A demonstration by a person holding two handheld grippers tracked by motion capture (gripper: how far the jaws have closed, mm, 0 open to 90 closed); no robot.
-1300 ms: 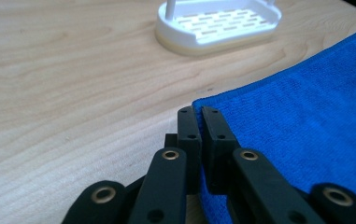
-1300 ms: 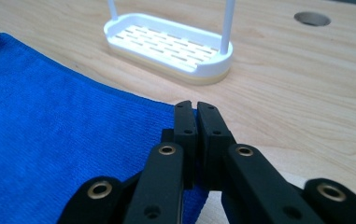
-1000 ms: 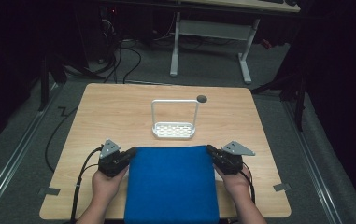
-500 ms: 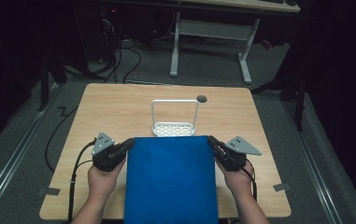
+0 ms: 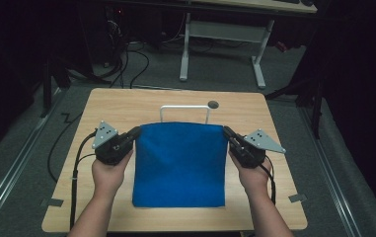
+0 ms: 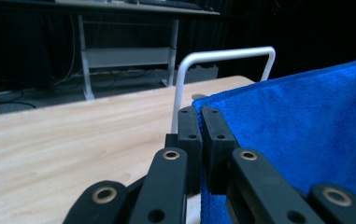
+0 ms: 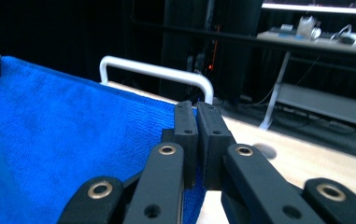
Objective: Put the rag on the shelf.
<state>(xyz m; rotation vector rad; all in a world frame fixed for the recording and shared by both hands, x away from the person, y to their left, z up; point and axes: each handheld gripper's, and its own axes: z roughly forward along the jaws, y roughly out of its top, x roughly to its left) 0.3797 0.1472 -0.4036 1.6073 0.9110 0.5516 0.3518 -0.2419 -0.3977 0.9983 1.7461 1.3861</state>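
High view: blue towel held up over wooden table, spread between both hands, lower edge near table's front edge. Left claw clamped on towel's top left corner, right claw clamped on top right corner. White rack stands just behind towel's top edge. Left gripper view: jaws pinched together on towel corner, rack's white bar beyond.

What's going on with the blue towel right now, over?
Left gripper and right gripper: fingers shut on blue towel, far corners lifted. White rack right behind it, in the way.
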